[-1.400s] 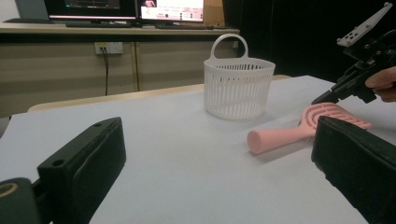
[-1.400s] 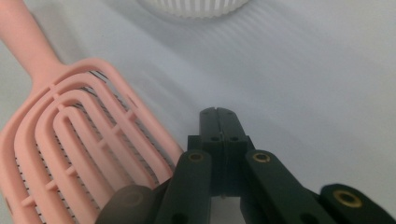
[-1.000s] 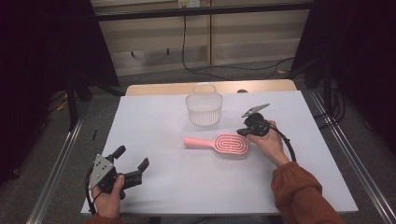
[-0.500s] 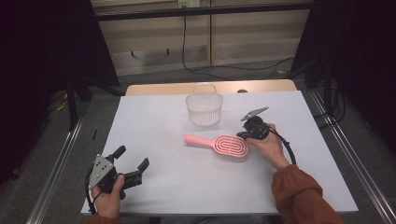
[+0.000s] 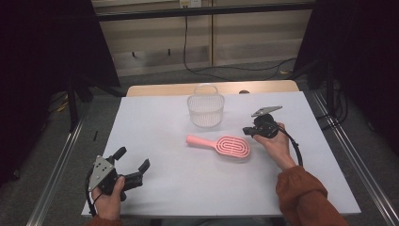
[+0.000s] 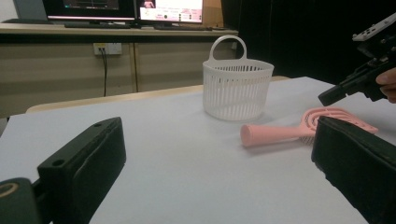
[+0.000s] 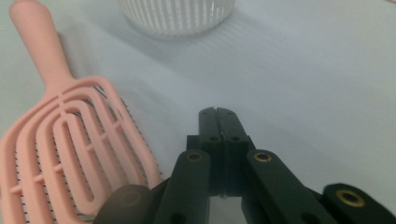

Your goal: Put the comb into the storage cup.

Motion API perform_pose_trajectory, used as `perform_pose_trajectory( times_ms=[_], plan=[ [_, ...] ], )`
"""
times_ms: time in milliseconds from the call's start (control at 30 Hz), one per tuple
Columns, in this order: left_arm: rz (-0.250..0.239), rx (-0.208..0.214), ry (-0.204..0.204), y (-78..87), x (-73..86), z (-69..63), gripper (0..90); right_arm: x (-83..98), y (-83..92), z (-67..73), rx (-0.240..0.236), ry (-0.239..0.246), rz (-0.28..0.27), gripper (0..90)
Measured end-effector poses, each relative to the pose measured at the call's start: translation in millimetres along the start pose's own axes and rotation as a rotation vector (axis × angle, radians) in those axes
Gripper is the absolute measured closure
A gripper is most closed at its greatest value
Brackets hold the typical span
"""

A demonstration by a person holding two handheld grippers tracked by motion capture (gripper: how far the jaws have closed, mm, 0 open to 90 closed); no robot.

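on the white table top (image 5: 197, 183), seen from the high view, a pink plastic vented hairbrush with an oval slotted head (image 5: 221, 146) lies flat near the centre, its handle pointing toward nine o'clock and its head toward three o'clock, bristles down. at about twelve o'clock from the brush, a little apart from it, stands a white slatted plastic basket with an arched handle (image 5: 205, 109), upright.

the right gripper (image 5: 248, 130) sits at three o'clock from the brush head, just beside it, held in the person's right hand (image 5: 277, 143), which comes out of a rust-orange sleeve (image 5: 306, 197). in the right gripper view its two black jaws are pressed together with nothing between them (image 7: 217, 116), pointing over bare table toward the basket (image 7: 175, 14), with the brush (image 7: 70, 154) lying at their nine o'clock side, close but not touched by the tips. whether the gripper body rests against the brush rim cannot be told.

the left gripper (image 5: 131, 165) is at about seven o'clock from the brush, well apart from it, near the table's front left corner, held in the left hand (image 5: 110, 200). its jaws stand wide apart and hold nothing. in the left gripper view the spread jaws frame the table, with the basket (image 6: 237, 88) and the brush (image 6: 299, 128) beyond them, and the right gripper (image 6: 348, 88) at two o'clock just above the brush head.
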State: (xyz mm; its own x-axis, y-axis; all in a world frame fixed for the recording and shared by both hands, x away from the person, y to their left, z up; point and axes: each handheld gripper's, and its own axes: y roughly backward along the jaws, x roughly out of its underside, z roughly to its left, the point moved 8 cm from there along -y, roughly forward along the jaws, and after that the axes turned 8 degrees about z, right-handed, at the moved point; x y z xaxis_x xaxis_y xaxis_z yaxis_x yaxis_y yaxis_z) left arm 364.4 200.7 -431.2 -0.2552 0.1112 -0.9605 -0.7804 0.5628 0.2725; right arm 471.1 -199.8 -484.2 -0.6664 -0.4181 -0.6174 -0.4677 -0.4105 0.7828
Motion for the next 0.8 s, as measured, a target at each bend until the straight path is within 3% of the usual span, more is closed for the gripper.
perform_pose_trajectory(
  times_ms=[200, 400, 800],
  plan=[
    [-0.006, -0.003, 0.004, 0.3, -0.6, 0.2, 3.2, -6.0, 13.2, -0.5, -0.013, -0.005, -0.076, 87.0],
    [-0.003, -0.004, 0.004, 0.4, -0.3, 0.5, 3.3, -11.4, 26.8, 1.1, -0.012, 0.0, -0.144, 78.3],
    [-0.005, -0.003, 0.004, 0.8, -0.3, 0.6, 3.2, -13.6, 44.5, 8.1, -0.026, 0.022, -0.206, 56.2]
  ],
)
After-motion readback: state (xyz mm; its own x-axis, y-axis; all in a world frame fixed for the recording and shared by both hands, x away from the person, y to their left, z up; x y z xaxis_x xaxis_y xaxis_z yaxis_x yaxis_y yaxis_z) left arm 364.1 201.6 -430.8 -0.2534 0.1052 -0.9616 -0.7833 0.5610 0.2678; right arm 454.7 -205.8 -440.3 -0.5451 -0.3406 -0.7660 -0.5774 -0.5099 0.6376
